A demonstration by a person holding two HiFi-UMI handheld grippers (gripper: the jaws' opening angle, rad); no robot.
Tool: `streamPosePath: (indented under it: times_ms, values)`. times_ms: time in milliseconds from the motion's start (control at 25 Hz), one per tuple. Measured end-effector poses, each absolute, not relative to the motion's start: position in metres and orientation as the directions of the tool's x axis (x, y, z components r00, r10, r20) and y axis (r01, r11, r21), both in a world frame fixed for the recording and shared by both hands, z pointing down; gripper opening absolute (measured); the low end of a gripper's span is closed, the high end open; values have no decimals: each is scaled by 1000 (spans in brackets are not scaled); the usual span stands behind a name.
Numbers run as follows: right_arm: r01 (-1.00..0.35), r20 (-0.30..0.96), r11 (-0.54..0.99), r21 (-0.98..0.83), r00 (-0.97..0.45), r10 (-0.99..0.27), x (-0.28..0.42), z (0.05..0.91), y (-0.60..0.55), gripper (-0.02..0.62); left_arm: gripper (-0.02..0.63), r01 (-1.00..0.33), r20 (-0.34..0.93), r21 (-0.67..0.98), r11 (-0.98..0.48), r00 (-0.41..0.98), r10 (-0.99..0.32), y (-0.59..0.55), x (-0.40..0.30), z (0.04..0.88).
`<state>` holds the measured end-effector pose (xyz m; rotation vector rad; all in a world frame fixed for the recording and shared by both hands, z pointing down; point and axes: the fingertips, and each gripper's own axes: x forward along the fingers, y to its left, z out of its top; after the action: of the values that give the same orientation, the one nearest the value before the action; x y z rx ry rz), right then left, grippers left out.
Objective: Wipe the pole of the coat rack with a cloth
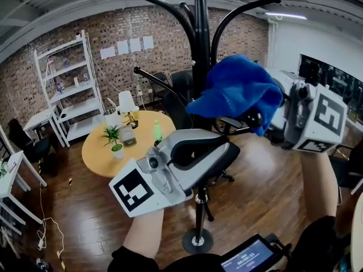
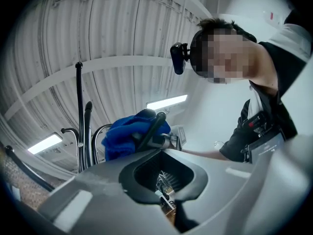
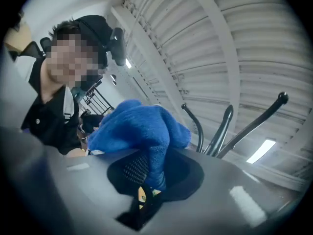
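A: How far along is the wiping?

B: Barely begun, I'd judge; the right gripper (image 1: 254,118) has its jaws pinching the cloth (image 1: 238,89), held high at the pole's (image 1: 201,38) 3 o'clock side, just under the hooks (image 1: 238,10); whether cloth touches pole I cannot tell.

A: And the left gripper (image 1: 221,149)?

B: Jaws pressed together on nothing, hovering in front of the pole lower down; it grips no part of the rack.

A: What is left?

B: Likely the whole length, down to the base (image 1: 197,241); the black finish shows no sign of what is wiped.

A: The room?

B: Wood floor (image 1: 91,220); a round tabletop (image 1: 96,154) at 9 o'clock with a plant (image 1: 113,137) and lamp (image 1: 127,102); a white shelf (image 1: 68,89) at 10 o'clock against a brick wall (image 1: 113,33).
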<state>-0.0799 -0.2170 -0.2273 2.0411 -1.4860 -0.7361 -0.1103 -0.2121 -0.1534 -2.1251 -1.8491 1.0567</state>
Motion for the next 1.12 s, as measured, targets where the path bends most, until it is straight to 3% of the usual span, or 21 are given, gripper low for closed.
streamPosePath:
  times_ms: [400,560,720,840,1040,1120]
  values:
    - [-673,21,-288,681,411,-911,12,-188,-231,49,3,811,-382,-535,-237,18,924,-210,-96,-164]
    - [-668,-35,-236,706,300,-953,-27,-204,-227,49,3,818,-363,-536,-210,2,932,-202,-96,-163]
    - [-536,-74,-198,821,244,-967,-65,-220,-220,49,3,818,-309,-546,-181,5,951,-194,-100,-165]
    - [-466,-34,-177,867,300,-953,-54,-210,-221,49,3,819,-284,-550,-163,0,959,-186,-106,-166]
    - [-476,99,-183,861,508,-856,3,-173,-218,49,3,827,-260,-539,-159,16,966,-179,-103,-161]
    - [-472,117,-177,864,529,-841,13,-167,-220,49,3,826,-253,-541,-157,19,967,-178,-101,-161]
